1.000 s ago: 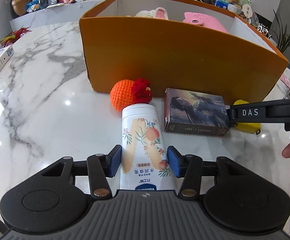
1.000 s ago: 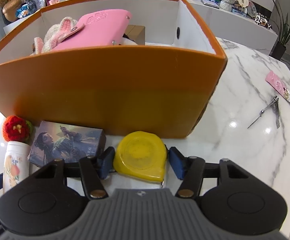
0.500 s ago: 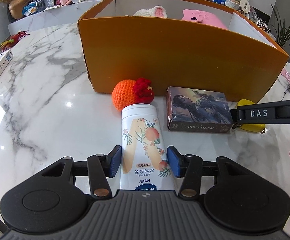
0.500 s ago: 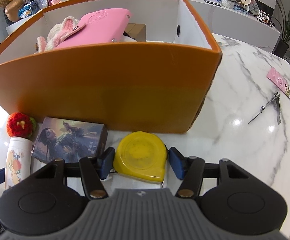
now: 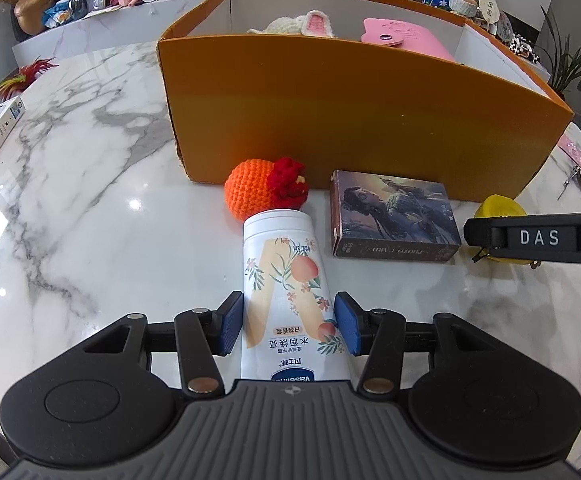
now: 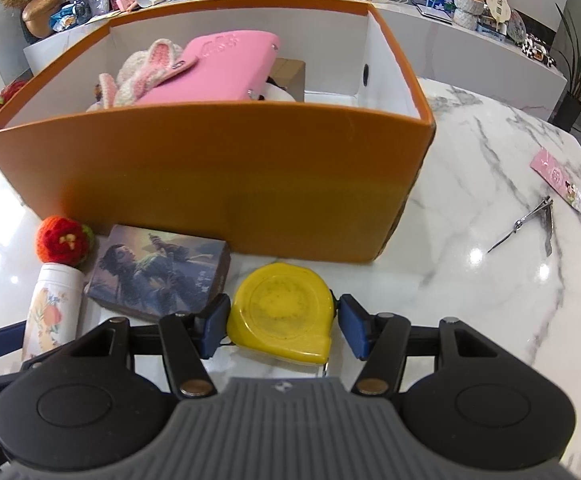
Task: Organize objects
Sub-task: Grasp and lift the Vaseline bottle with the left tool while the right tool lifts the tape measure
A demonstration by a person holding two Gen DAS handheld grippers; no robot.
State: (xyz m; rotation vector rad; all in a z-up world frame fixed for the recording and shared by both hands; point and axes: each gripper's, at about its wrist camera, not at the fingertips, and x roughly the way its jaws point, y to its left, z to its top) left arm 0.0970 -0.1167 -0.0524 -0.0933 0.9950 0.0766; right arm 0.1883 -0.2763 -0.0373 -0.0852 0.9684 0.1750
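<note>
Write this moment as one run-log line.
left gripper: astride white peach-printed lotion tube | right gripper: astride yellow tape measure | orange cardboard box: behind both
</note>
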